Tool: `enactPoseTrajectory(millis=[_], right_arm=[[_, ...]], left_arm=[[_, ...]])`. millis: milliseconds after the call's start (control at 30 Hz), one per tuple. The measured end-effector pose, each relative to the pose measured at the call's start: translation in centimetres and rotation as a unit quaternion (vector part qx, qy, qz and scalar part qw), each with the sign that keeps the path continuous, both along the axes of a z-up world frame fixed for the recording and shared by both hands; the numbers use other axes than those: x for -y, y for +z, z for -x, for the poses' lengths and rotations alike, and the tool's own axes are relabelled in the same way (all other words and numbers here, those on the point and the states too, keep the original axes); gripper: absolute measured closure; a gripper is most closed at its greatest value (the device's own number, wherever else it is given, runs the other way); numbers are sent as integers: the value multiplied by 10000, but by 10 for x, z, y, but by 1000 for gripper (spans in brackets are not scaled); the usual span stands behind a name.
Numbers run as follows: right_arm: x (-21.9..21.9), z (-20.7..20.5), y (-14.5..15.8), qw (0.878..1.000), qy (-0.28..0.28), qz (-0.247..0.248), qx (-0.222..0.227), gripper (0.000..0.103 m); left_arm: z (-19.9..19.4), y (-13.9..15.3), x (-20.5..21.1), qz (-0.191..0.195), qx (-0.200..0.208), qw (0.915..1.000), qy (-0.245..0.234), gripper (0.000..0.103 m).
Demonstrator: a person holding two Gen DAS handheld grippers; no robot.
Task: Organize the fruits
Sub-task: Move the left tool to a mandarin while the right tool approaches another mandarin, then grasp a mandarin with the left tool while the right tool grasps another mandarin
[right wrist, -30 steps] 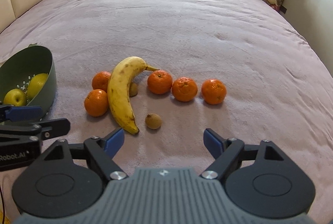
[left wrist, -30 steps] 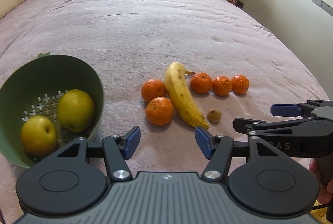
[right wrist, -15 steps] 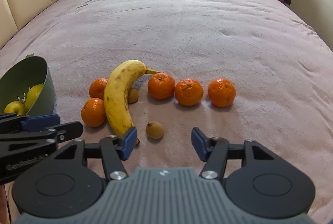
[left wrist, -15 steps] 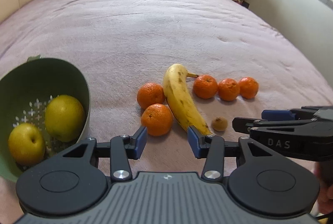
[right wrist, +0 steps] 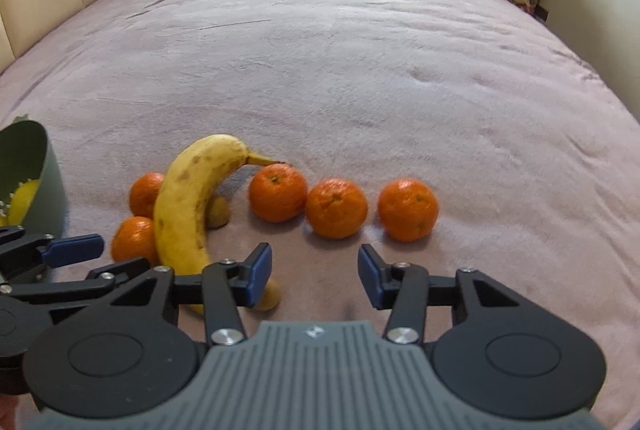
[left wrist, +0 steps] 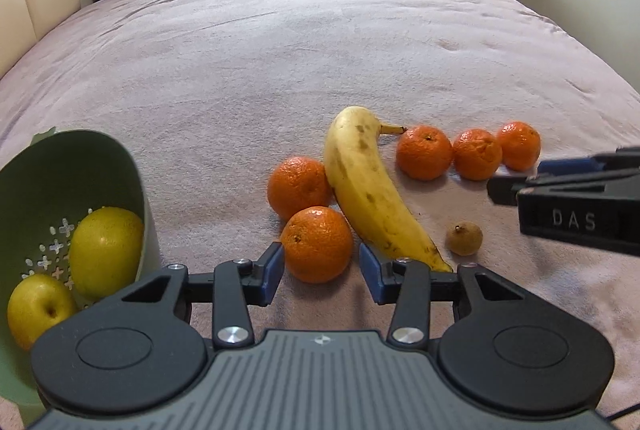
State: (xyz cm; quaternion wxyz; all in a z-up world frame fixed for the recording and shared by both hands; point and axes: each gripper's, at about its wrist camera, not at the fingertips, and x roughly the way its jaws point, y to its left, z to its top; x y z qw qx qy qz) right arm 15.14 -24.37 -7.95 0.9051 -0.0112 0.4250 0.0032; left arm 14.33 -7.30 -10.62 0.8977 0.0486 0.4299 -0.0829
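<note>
On the bed (left wrist: 320, 42), spread with a soft, napped mauve cover, the fruit lies loose at the near edge, and both grippers hang over it, pointing steeply down. Between the blue pads of the left gripper (left wrist: 322, 272) sits the nearest mandarin (left wrist: 317, 244), round and dimpled, at six o'clock of the banana (left wrist: 368, 186); the jaws have just been closing, yet the pads stand just clear of the peel on either side, so the gripper is still released. That framing looks like a deliberate line-up for a pinch across the widest part of the fruit.

At nine o'clock from that mandarin the green colander (left wrist: 132, 182) leans on its side, its cross-shaped holes visible, with two smooth yellow apples (left wrist: 106, 250) already inside; its tilt toward the fruit probably makes dropping things in easier.

The right gripper (right wrist: 314, 276) is also released, its jaws having just narrowed with only bare cover between them. A small brown fruit (right wrist: 269, 296), dull-skinned and possibly a longan, lies partly hidden behind its left pad. Three more mandarins (right wrist: 336, 208) sit in a row at twelve o'clock of this gripper, apart from one another, and the banana's curved, speckled skin rests against two mandarins on its other side.
</note>
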Motion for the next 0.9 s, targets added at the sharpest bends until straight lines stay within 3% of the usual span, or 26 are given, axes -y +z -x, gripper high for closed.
enactPoseTrajectory(millis=[67, 167, 367, 500, 600, 833, 900], right_arm=[[1, -4, -2, 9999, 46, 121, 54, 58], [2, -10, -5, 9994, 170, 296, 99, 59], [-1, -27, -14, 9979, 258, 587, 90, 58], [5, -31, -18, 9963, 116, 841, 107, 55], [17, -33, -19, 9963, -34, 849, 144, 45], [21, -28, -12, 9944, 145, 979, 364, 46], [18, -26, -14, 9907, 236, 1297, 331, 46]], left_arm=[[-3, -3, 0, -86, 2, 10000, -8, 51], [-9, -6, -1, -100, -7, 9999, -32, 43], [-14, -8, 0, -123, 44, 9999, -93, 41], [-17, -11, -2, -78, 36, 9998, -162, 39], [-19, -13, -3, -88, 42, 9998, -184, 36], [-23, -13, -3, -58, 1, 9996, -270, 36], [-23, -13, -3, -69, 0, 9996, -278, 36]])
